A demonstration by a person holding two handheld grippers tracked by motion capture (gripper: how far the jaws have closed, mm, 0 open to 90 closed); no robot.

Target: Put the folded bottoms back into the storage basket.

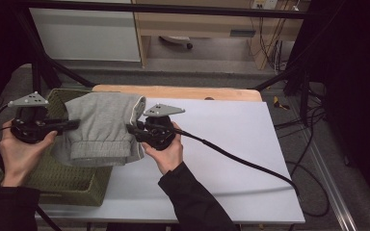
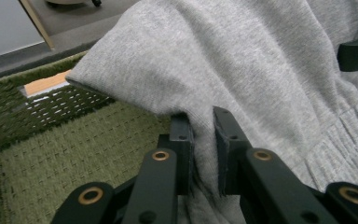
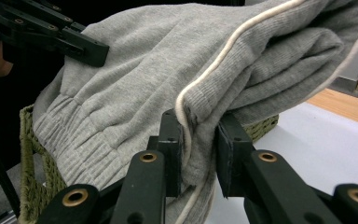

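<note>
a green woven basket (image 1: 67,185) sits at the white table's (image 1: 231,159) left edge.

A sweatshirt (image 1: 103,127) hangs between the two grippers, the left gripper (image 1: 74,124) clamped on its left edge, the right gripper (image 1: 131,129) on its right edge. Below the left gripper sits a woven basket (image 1: 62,180) at the table's left end; the table (image 1: 231,144) stretches away right of the right gripper.
</note>
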